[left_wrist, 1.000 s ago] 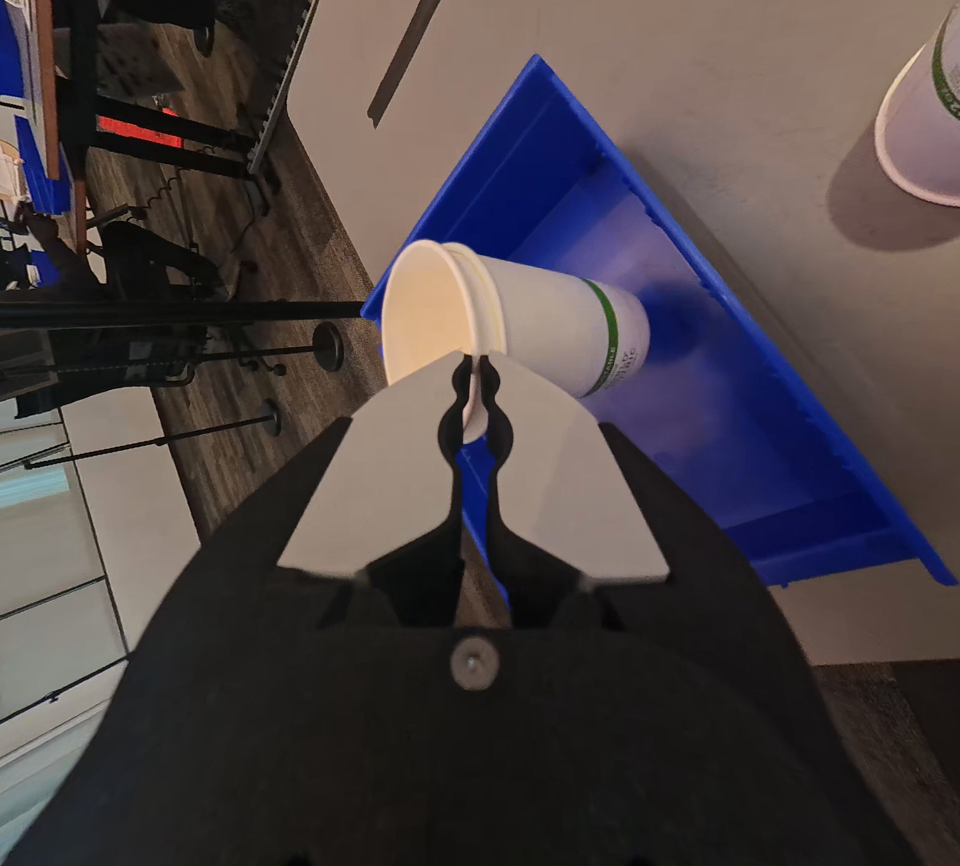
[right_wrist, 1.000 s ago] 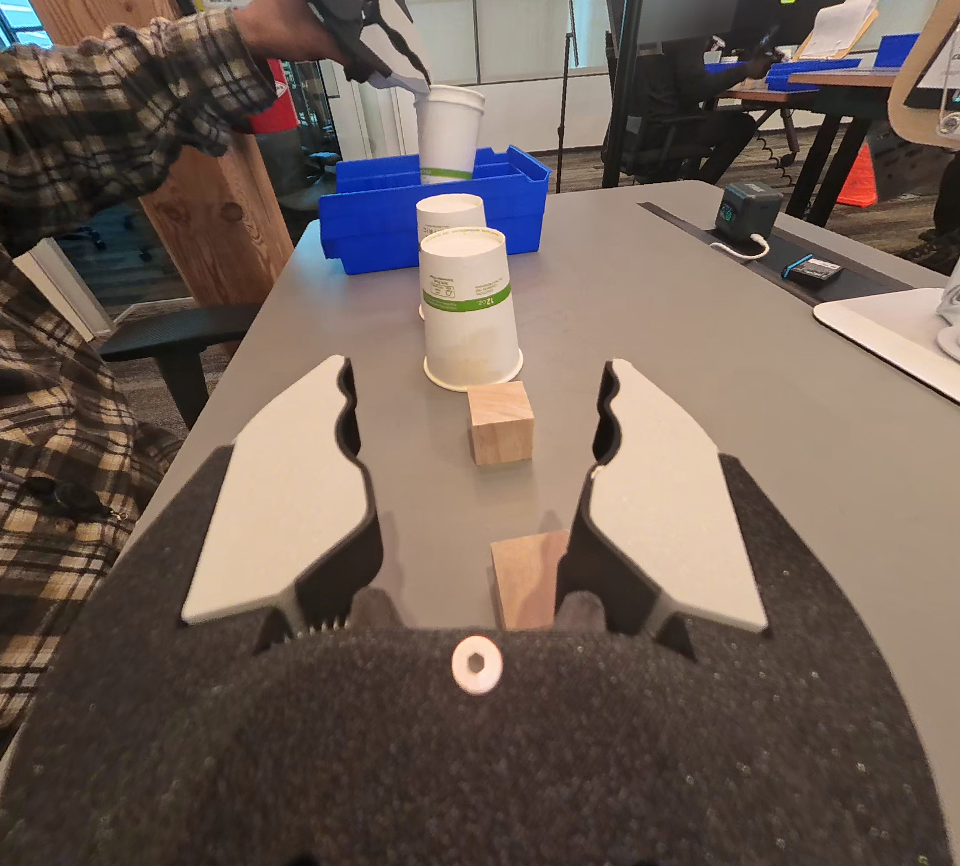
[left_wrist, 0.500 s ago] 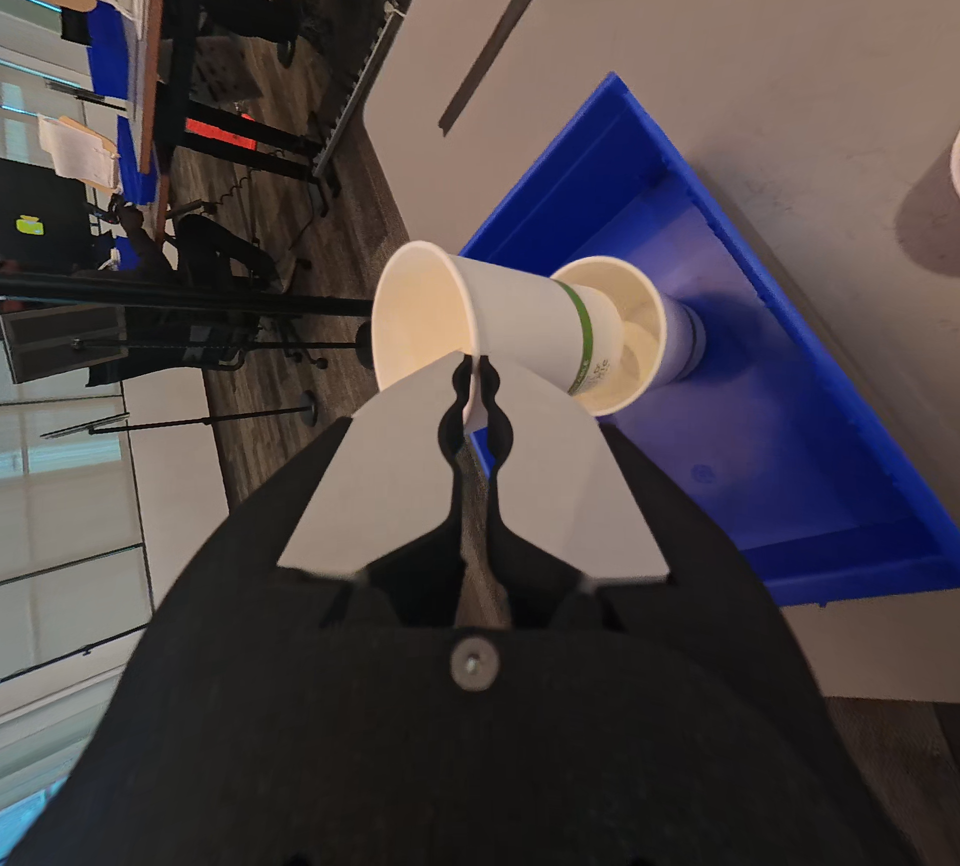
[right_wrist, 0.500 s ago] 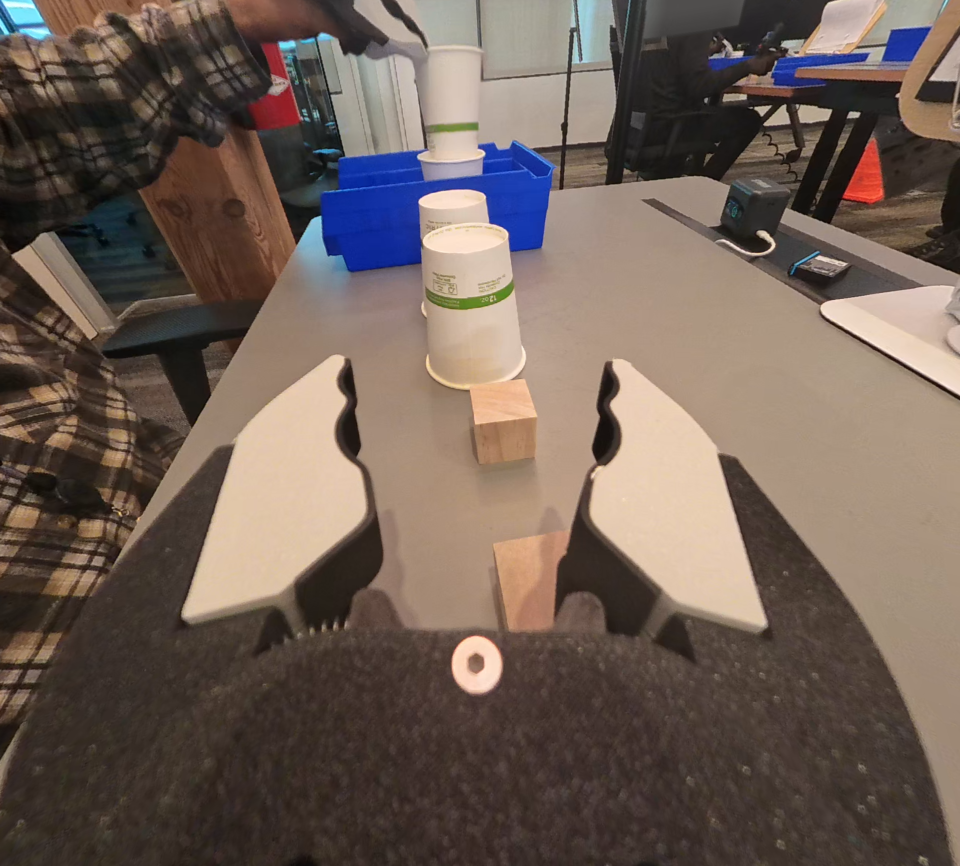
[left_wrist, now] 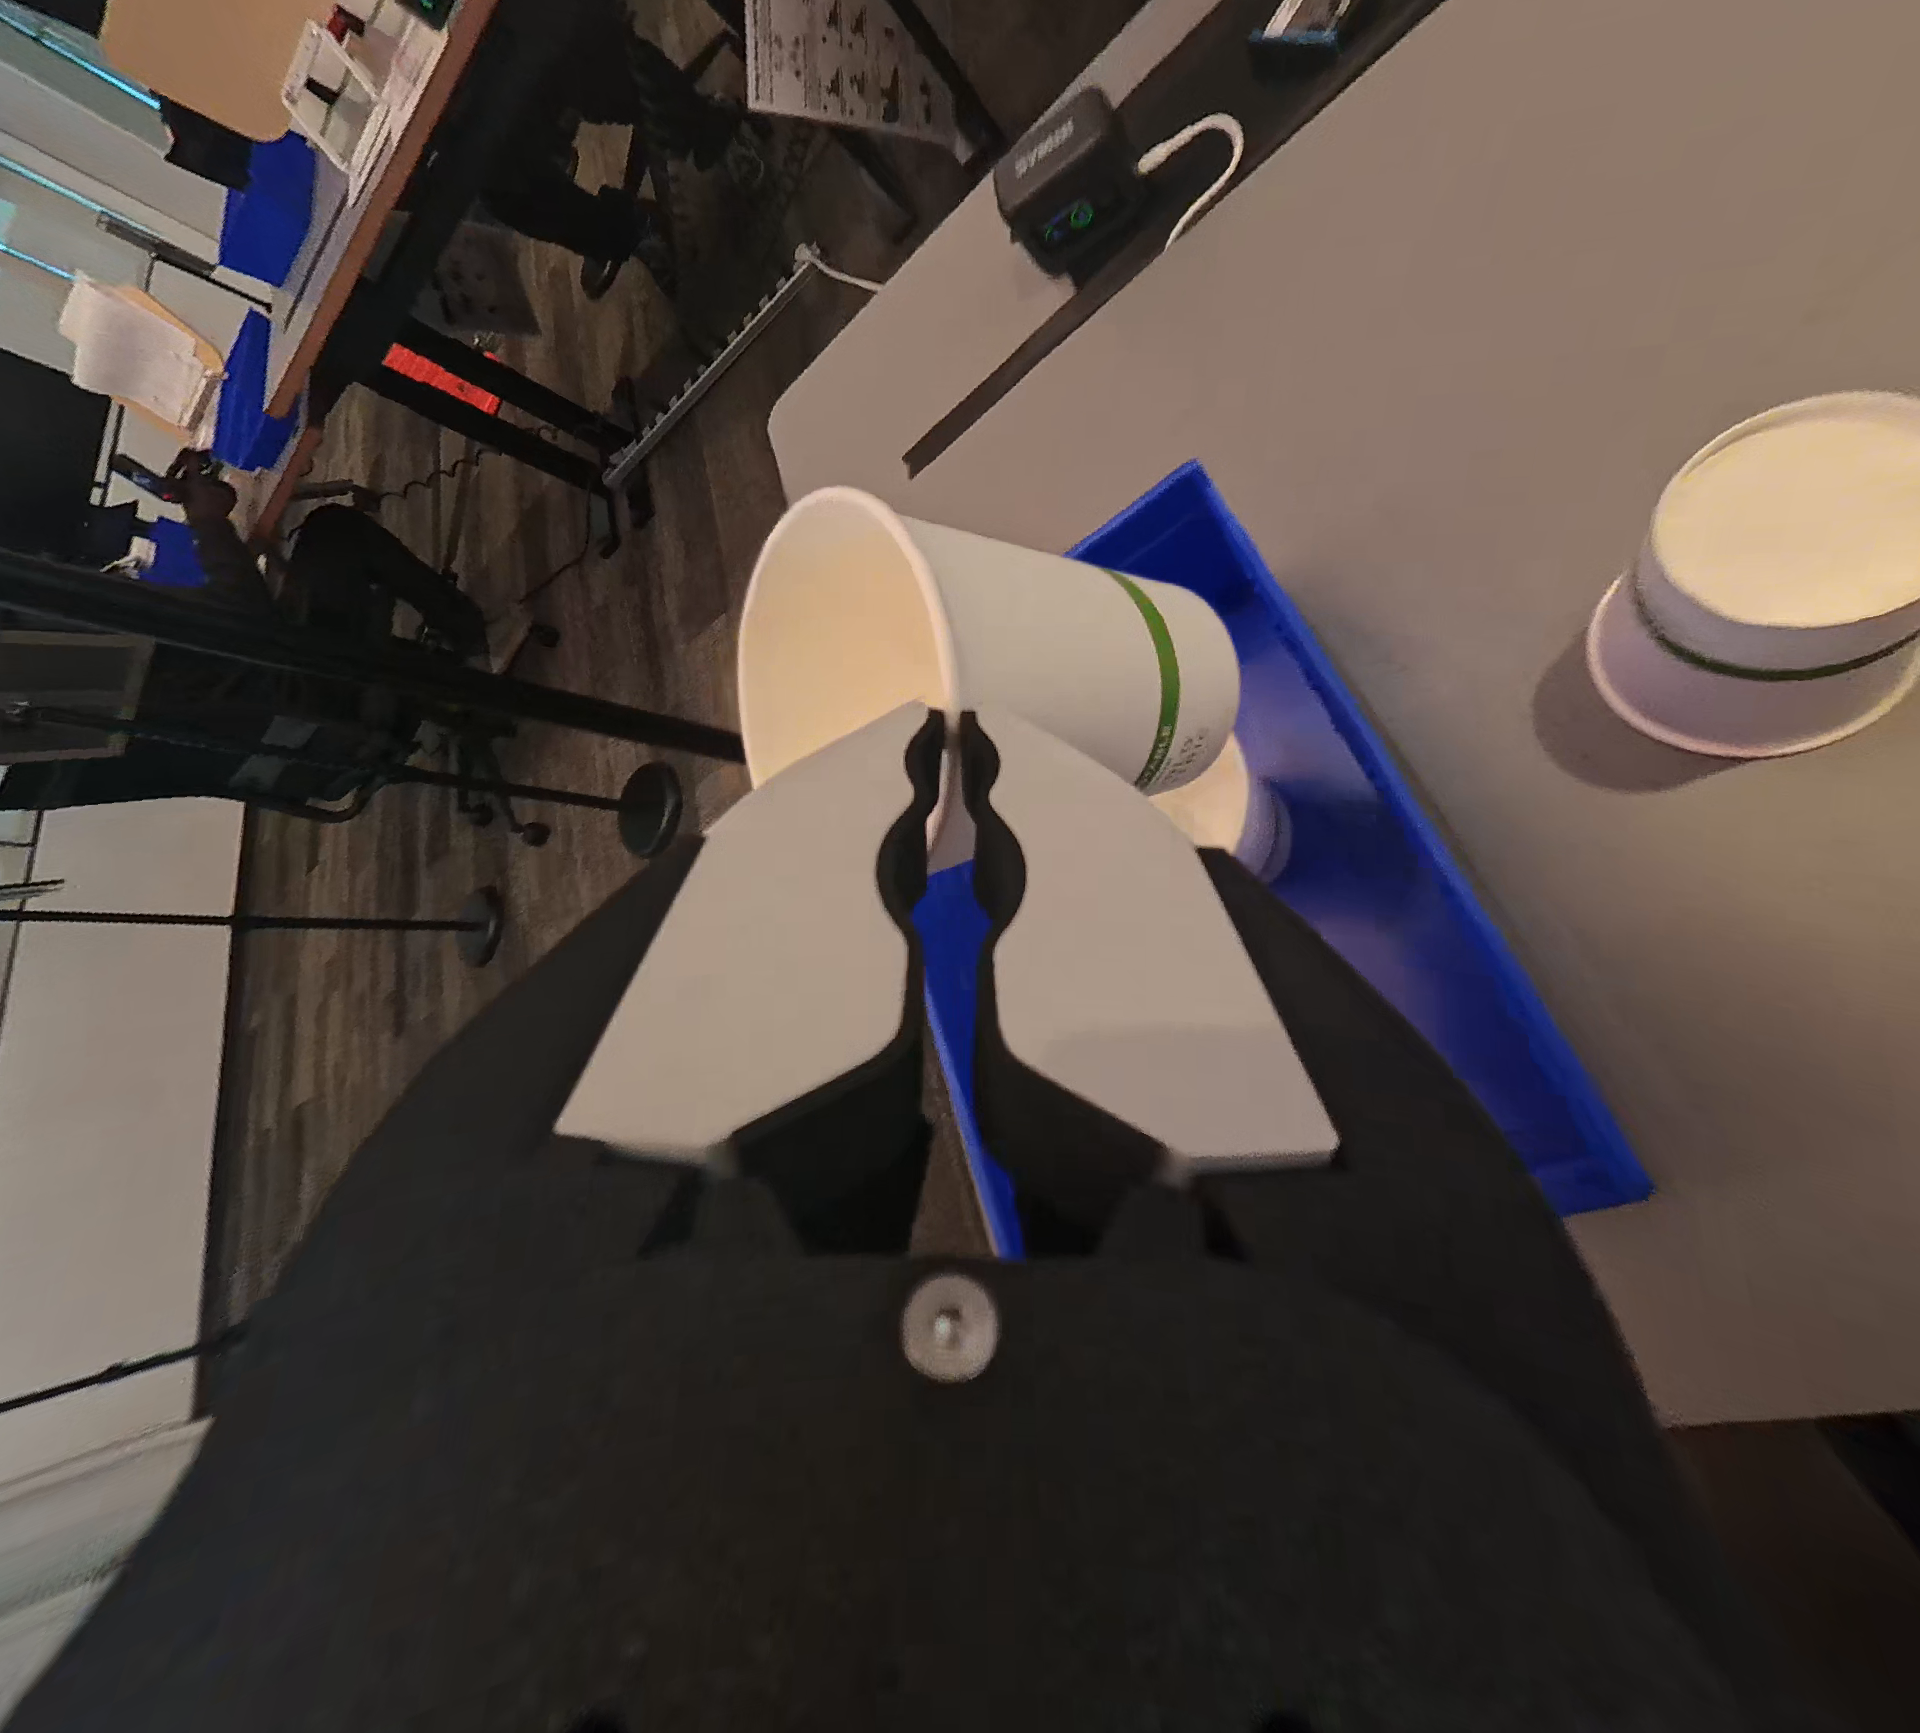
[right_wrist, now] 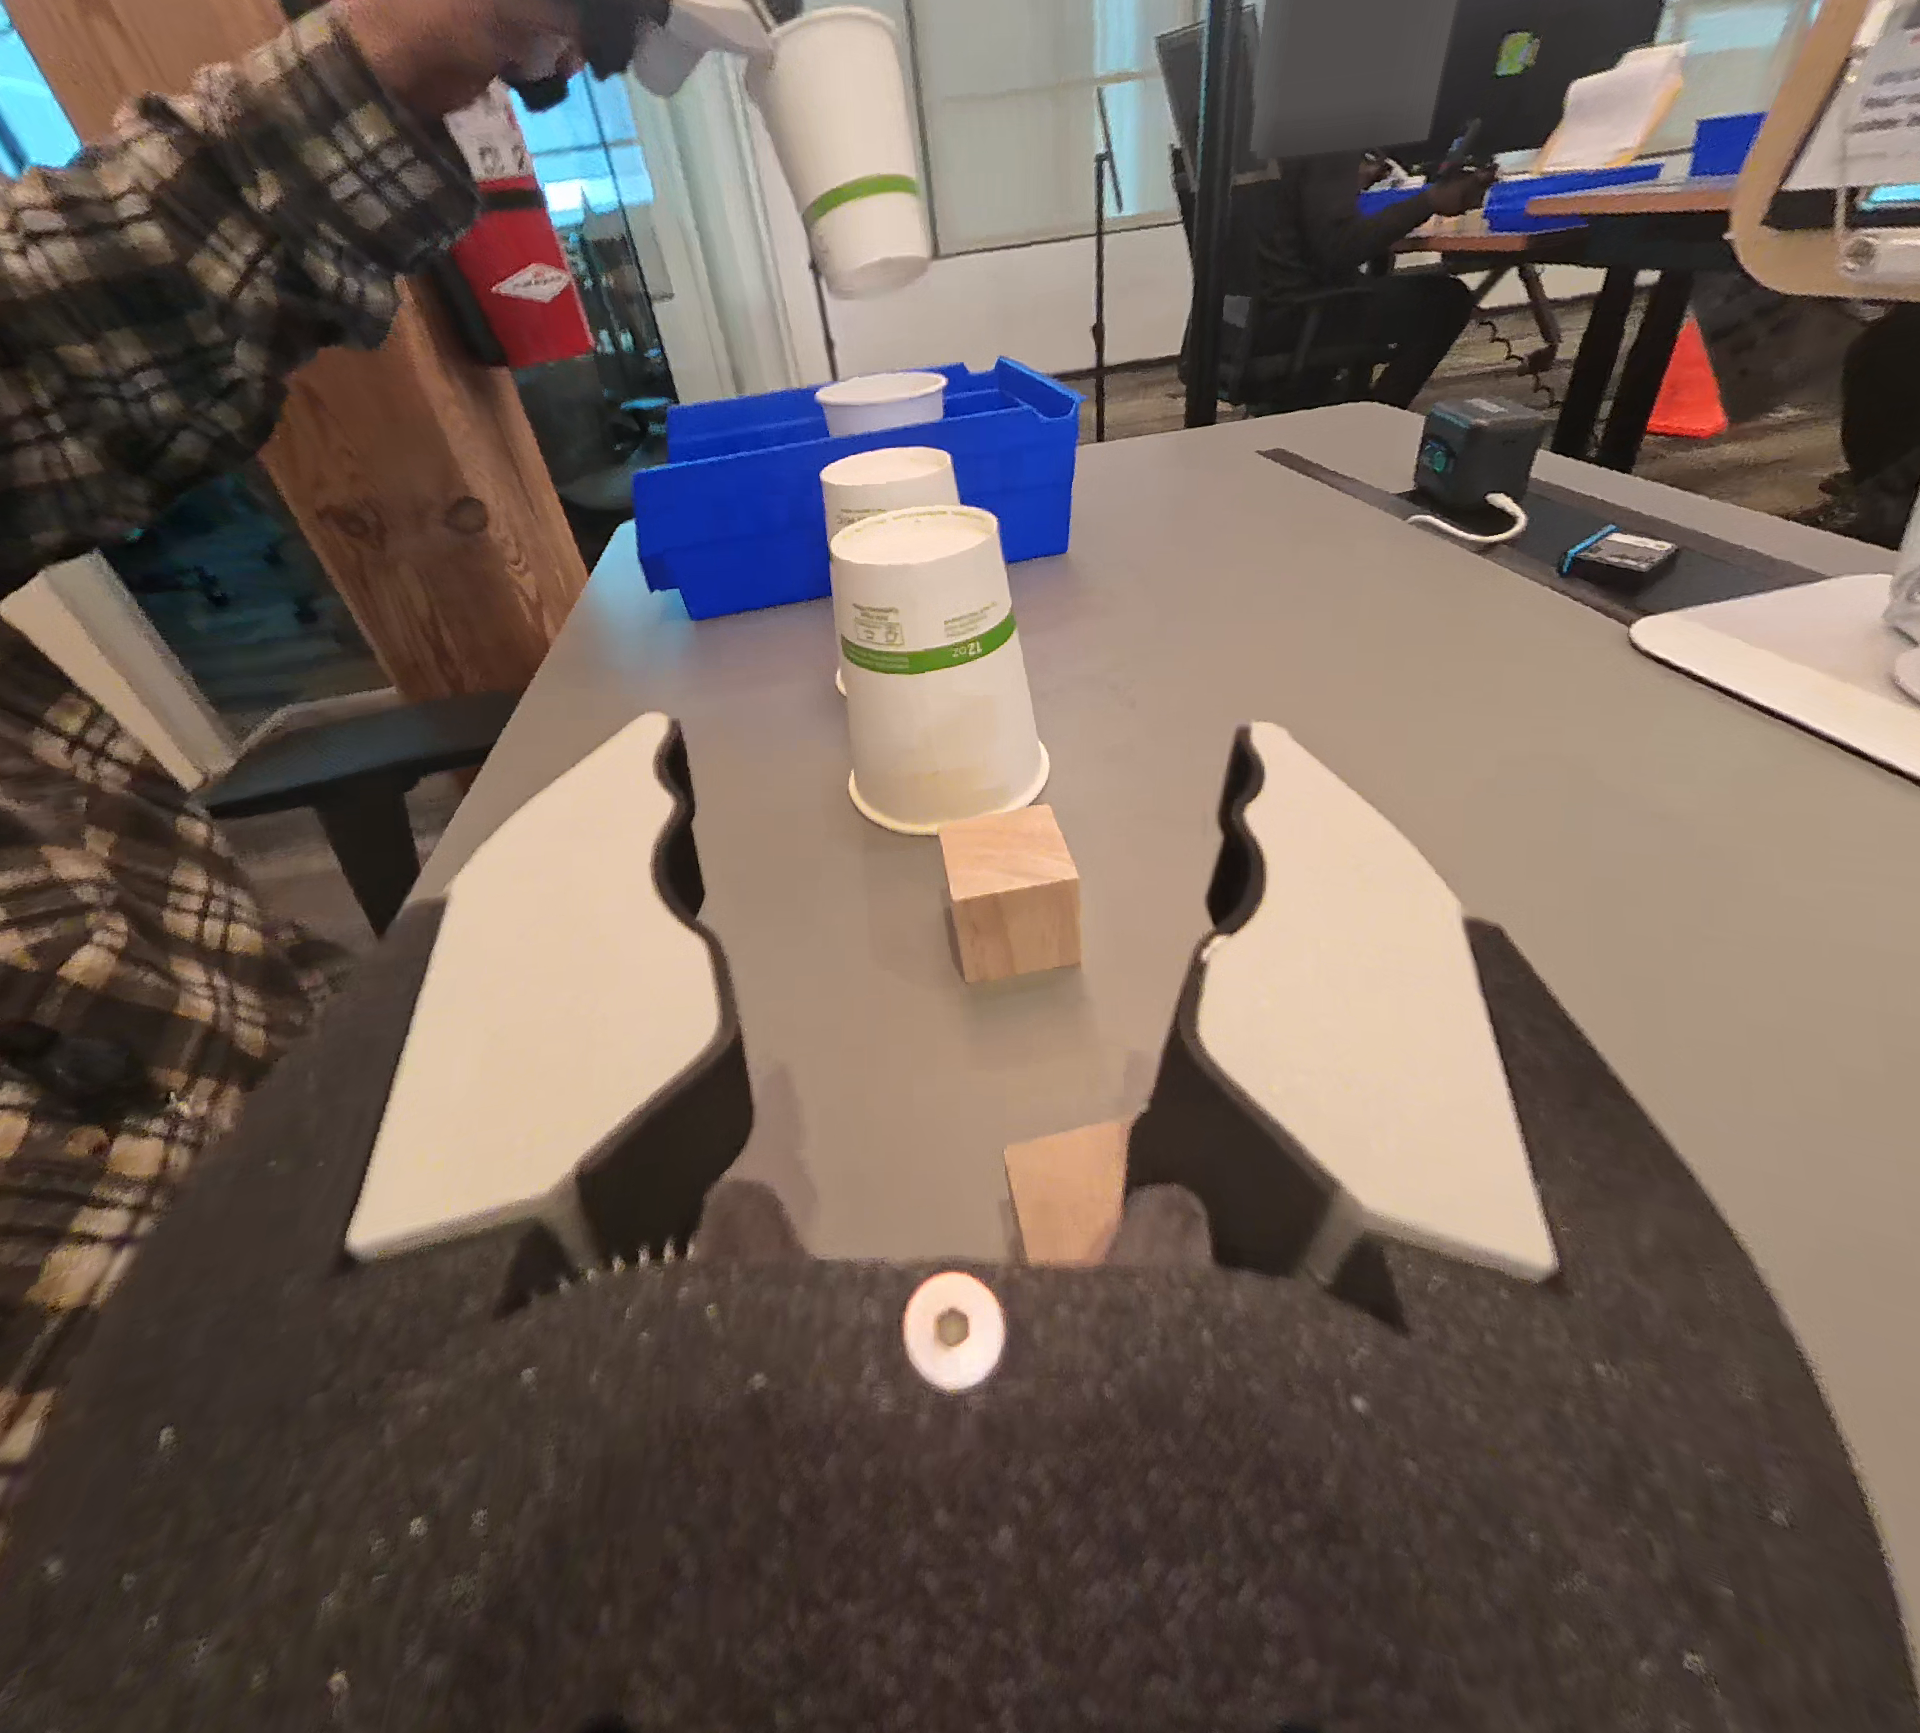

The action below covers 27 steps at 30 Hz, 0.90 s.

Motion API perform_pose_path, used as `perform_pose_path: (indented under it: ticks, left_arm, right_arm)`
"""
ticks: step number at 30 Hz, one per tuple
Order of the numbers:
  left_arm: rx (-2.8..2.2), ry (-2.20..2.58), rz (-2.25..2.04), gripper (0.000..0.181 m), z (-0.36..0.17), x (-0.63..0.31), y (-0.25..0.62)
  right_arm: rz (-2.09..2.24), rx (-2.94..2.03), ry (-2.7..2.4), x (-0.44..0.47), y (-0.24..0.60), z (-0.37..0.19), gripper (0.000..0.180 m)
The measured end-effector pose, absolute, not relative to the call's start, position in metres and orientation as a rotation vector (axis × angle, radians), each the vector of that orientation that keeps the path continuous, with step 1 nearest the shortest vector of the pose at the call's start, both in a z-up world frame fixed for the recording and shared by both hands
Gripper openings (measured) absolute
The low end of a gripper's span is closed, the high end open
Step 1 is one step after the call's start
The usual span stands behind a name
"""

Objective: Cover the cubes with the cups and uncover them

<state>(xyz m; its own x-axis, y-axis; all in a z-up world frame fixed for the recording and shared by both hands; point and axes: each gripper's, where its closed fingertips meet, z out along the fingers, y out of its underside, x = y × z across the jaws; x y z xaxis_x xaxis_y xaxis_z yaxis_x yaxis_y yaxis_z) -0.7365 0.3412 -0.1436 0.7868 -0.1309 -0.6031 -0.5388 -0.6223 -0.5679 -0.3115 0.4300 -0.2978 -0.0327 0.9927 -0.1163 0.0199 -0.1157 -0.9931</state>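
- Cup (left_wrist: 1039,644), white paper with a green band, pinched at its rim between the clenched jaws of the left gripper (left_wrist: 951,733); held in the air above the blue bin (right_wrist: 748,499), mouth up and slightly tilted.
- Right gripper (right_wrist: 956,810) low over the grey table (right_wrist: 1351,748), jaws spread wide and gripping nothing.
- 1 bare wooden cube (right_wrist: 1010,894) on the table between those spread fingers, just in front of an upside-down cup (right_wrist: 935,675).
- 2nd wooden cube (right_wrist: 1065,1190) closer in, partly hidden behind the right finger (right_wrist: 1340,987).
- 2nd upside-down cup (right_wrist: 883,483) directly behind the 1st, near the bin.
- 1 more cup (right_wrist: 881,403) standing mouth up inside the bin at the table's far edge.
- Plaid sleeve (right_wrist: 208,208) at left, reaching up to the left gripper.
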Motion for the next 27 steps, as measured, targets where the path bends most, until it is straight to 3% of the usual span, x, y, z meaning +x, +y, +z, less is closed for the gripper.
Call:
perform_pose_path:
  ticks: [8, 27]
  left_arm:
    - [-2.044, 0.597, 0.436, 0.002, -0.113, -0.651, 0.356]
    - [-1.695, 0.772, -0.346, 0.002, -0.139, -0.390, 0.378]
  right_arm:
    - [1.201, -1.263, -1.026, -0.306, 0.410, -0.258, 0.125]
    - [1.393, -1.190, -0.614, -0.329, 0.381, -0.235, 0.123]
